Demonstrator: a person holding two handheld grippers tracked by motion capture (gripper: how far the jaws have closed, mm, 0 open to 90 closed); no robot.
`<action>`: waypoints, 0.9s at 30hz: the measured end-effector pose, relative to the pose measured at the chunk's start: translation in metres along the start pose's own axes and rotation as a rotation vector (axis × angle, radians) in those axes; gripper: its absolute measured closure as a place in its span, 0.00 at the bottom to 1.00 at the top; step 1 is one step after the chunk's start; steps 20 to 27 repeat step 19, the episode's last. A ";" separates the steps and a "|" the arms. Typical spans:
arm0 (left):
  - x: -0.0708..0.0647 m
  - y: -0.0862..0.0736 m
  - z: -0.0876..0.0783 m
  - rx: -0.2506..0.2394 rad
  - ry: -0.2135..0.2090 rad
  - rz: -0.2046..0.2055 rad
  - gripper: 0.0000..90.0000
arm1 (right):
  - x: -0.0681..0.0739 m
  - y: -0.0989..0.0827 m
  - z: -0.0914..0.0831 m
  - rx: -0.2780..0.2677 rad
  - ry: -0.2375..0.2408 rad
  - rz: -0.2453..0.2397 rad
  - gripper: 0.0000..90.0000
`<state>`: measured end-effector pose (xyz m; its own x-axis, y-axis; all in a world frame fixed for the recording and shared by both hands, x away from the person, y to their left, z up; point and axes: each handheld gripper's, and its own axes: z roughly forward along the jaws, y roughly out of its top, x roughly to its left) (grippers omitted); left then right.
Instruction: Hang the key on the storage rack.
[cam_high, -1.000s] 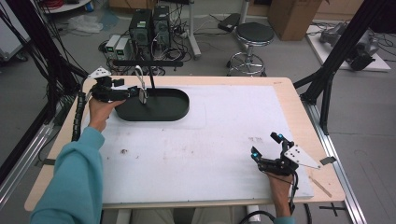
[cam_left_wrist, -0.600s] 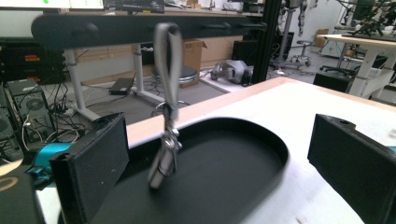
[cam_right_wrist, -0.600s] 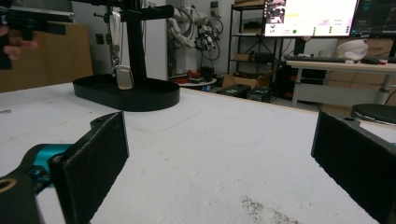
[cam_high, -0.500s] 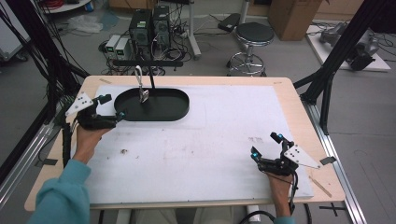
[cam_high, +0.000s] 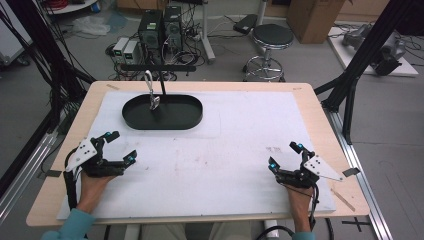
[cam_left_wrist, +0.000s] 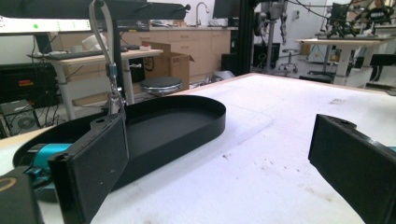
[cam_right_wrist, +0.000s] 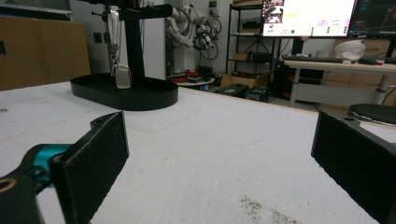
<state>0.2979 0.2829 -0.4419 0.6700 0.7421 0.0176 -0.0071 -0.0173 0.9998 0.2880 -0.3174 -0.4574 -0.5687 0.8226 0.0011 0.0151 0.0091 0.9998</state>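
A black oval tray (cam_high: 185, 117) lies at the back left of the white sheet, and a black stand (cam_high: 161, 82) with a crossbar rises from it. A silver metal tag (cam_high: 154, 101) hangs from the crossbar on a cord, over the tray. My left gripper (cam_high: 121, 146) rests open at the near left, well short of the tray, with nothing between its fingers. In the left gripper view the tray (cam_left_wrist: 187, 116) and the cord (cam_left_wrist: 111, 70) stand just beyond the spread jaws. My right gripper (cam_high: 284, 155) is open and empty at the near right. Its view has the tray (cam_right_wrist: 123, 95) and the tag (cam_right_wrist: 122, 75) far off.
The white sheet (cam_high: 240, 140) covers most of the wooden table (cam_high: 320, 115). Black frame posts (cam_high: 360, 65) stand by the right edge, with cables at the left. A stool (cam_high: 270, 40) and computer boxes (cam_high: 155, 30) sit on the floor behind the table.
My left gripper has drawn back from the tray's left end, toward the near left of the table, leaving the tag hanging on the stand. The right gripper has stayed put.
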 end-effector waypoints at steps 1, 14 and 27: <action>-0.001 -0.002 -0.002 -0.002 0.006 0.001 0.02 | 0.000 0.000 0.000 0.000 0.000 0.000 0.04; -0.006 -0.016 -0.010 -0.040 0.028 0.010 0.02 | 0.000 0.000 0.000 -0.001 0.003 -0.001 0.04; -0.007 -0.016 -0.010 -0.047 0.038 0.014 0.02 | -0.001 0.000 0.000 -0.006 0.001 -0.005 0.04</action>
